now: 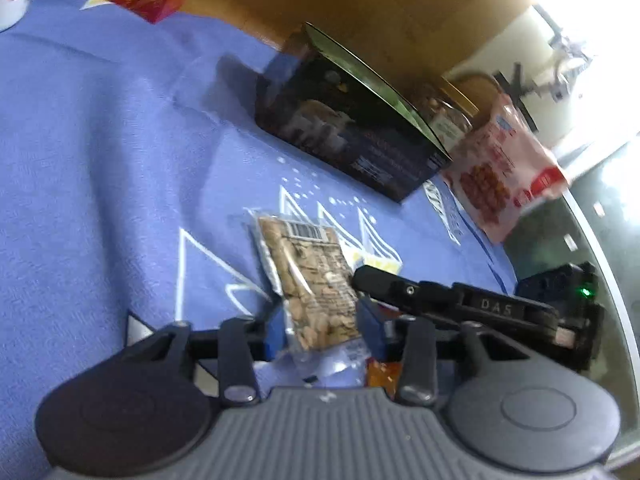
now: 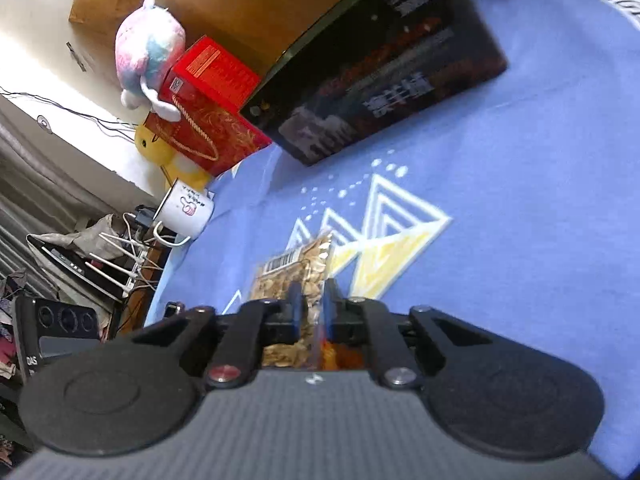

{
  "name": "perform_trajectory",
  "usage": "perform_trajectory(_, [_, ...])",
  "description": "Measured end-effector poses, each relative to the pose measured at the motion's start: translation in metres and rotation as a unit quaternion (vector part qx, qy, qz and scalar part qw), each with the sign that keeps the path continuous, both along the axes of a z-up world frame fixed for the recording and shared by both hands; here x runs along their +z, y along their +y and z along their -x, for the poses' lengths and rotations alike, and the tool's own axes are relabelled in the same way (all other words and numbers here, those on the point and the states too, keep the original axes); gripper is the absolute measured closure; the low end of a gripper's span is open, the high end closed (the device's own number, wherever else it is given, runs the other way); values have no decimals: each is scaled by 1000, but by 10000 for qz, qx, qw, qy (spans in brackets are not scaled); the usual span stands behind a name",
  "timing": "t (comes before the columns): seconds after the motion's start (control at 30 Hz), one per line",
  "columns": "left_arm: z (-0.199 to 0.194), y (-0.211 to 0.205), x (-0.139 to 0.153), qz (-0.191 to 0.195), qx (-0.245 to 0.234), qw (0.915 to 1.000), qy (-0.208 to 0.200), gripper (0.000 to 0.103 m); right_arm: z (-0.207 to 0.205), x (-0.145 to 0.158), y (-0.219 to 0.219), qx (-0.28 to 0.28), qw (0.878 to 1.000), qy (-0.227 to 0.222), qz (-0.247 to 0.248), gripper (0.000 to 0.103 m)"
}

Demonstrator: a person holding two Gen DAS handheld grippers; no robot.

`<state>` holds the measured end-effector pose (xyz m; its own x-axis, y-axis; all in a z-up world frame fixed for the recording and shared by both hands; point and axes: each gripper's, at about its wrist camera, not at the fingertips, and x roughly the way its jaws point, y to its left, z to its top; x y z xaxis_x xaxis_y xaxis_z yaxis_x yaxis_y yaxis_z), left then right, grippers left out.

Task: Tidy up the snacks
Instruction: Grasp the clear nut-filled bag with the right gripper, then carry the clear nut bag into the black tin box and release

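Note:
A clear packet of tan nuts with a barcode label lies on the blue cloth. My left gripper has its blue pads on both sides of the packet's near end and looks shut on it. My right gripper is shut on the same nut packet from the other side; its black finger shows in the left wrist view touching the packet. An orange wrapper shows under the right gripper. A pink-and-white snack bag stands at the far right.
A black box stands behind the packet, with a jar beyond it. A red gift box, a plush toy and a white mug sit at the cloth's edge. The glass table edge curves on the right.

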<state>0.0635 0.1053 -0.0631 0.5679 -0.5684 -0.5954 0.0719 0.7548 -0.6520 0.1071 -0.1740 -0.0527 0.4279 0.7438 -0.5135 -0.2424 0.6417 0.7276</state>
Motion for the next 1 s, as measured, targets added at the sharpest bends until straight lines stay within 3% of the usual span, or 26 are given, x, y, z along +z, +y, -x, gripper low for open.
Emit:
perform_trajectory(0.07, [-1, 4, -2, 36, 119, 9999, 33, 86, 2, 6, 6, 7, 9996, -194, 205, 91])
perform_trajectory(0.17, [-3, 12, 0, 285, 213, 9994, 35, 89, 2, 5, 7, -86, 9997, -186, 109, 91])
perform_trajectory(0.37, [-14, 11, 46, 265, 3, 9976, -643, 89, 4, 29, -5, -447, 9965, -604, -355, 91])
perform_trajectory(0.5, [-57, -7, 86, -16, -121, 9935, -1131, 89, -19, 61, -7, -816, 9900, -1118, -253, 91])
perform_trajectory(0.6, [-103, -21, 104, -31, -187, 9922, -1233, 89, -53, 83, -15, -1100, 9847, -1344, -115, 91])
perform_trajectory(0.73, [-158, -39, 106, -299, -247, 9922, -1185, 87, -105, 89, -25, -1359, 9815, -1340, 118, 91])
perform_trajectory(0.9, [-194, -58, 72, -1025, -176, 9916, -770, 76, -142, 65, -21, -1465, 9821, -1064, 518, 93])
perform_trajectory(0.93, [-193, -63, 72, -1227, -220, 9883, -884, 77, -143, 62, -14, -1391, 9807, -1178, 700, 92])
perform_trajectory(1.0, [-186, -69, 76, -1482, -270, 9837, -979, 73, -140, 68, 0, -1333, 9733, -1382, 1257, 80])
